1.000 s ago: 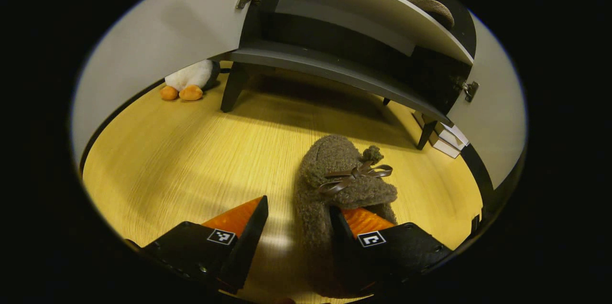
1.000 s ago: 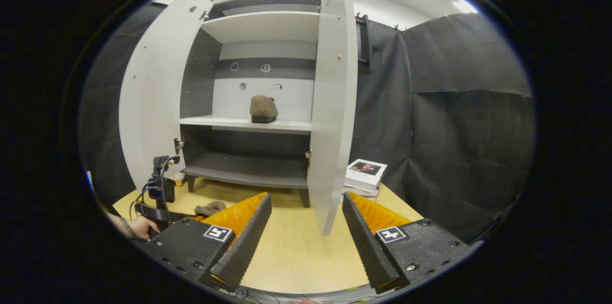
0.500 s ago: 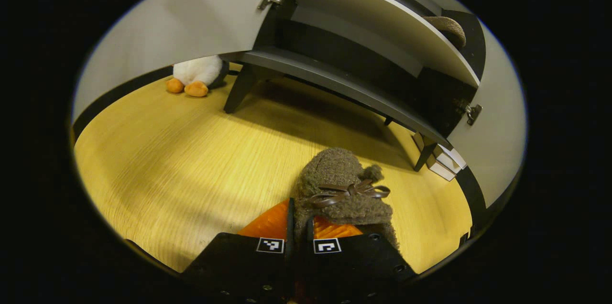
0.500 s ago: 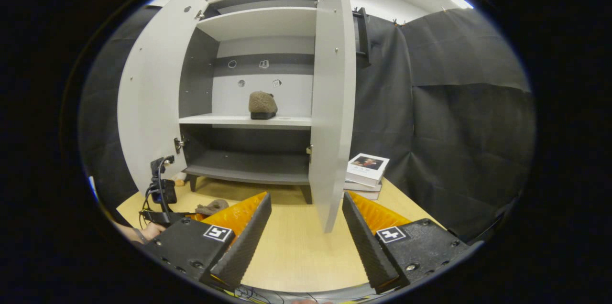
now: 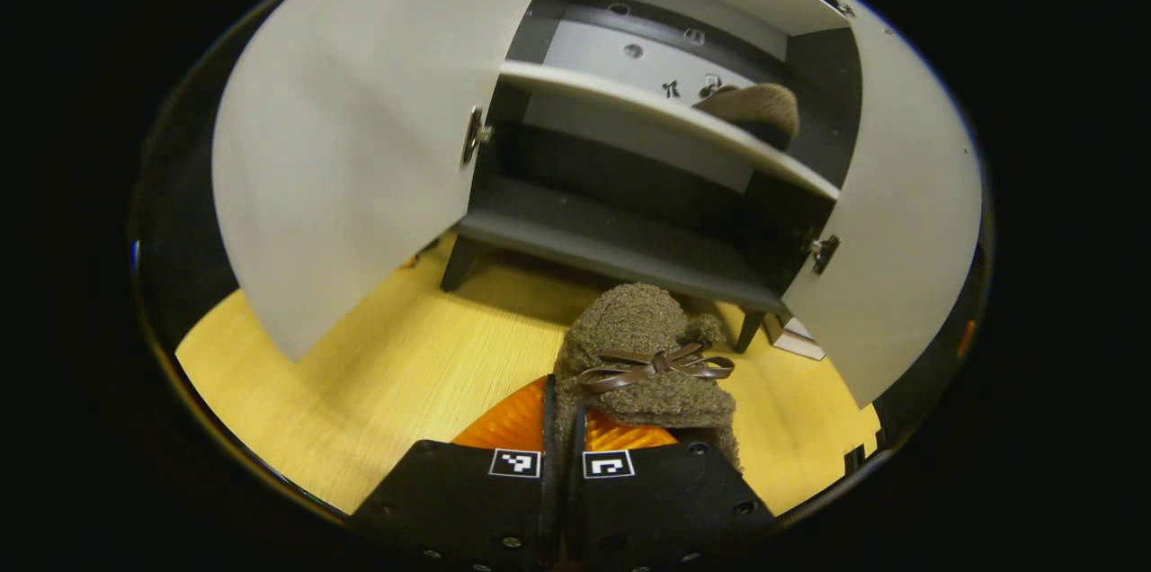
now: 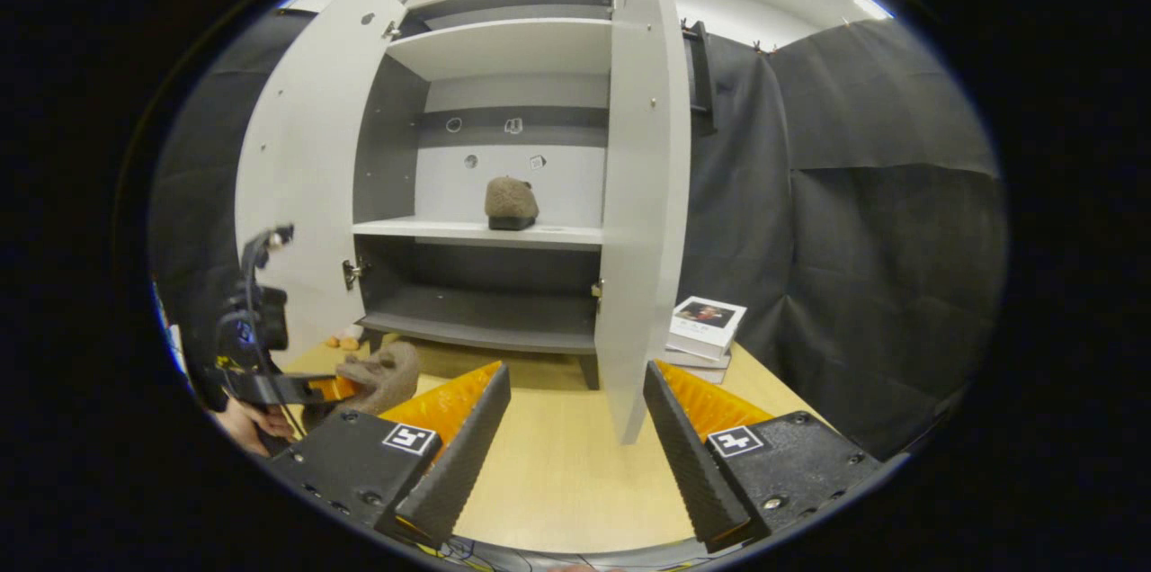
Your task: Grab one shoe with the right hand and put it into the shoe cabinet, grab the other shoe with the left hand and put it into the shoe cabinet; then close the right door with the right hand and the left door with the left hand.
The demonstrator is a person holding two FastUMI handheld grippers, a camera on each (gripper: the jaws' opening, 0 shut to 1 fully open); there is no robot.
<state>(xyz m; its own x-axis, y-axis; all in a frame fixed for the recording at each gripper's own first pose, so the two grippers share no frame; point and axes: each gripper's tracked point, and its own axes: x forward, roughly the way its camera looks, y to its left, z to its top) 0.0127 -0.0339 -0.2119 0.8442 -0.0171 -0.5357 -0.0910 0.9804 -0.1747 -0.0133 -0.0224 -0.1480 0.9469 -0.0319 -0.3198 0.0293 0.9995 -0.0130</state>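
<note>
The left hand-held gripper (image 5: 562, 464) pinches the second slipper (image 5: 643, 361) above the floor; carry it level onto the cabinet's middle shelf (image 5: 629, 118) (beside the first slipper (image 5: 751, 109)). The right hand-held gripper (image 6: 575, 428) is spread.

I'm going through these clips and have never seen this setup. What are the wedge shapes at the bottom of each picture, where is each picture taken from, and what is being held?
No robot here: a person holds a two-finger gripper in each hand, and a fisheye camera rides on each one, looking forward along its fingers. The wedges are those fingers. In the left gripper view, the left gripper is shut on a fuzzy brown slipper with a bow, held up above the wooden floor in front of the shoe cabinet. In the right gripper view, the right gripper is open and holds nothing. It faces the cabinet, both doors open, with the other slipper already on the middle shelf. Books are stacked beside the cabinet, and the person's hand shows at the lower left of that view.
</note>
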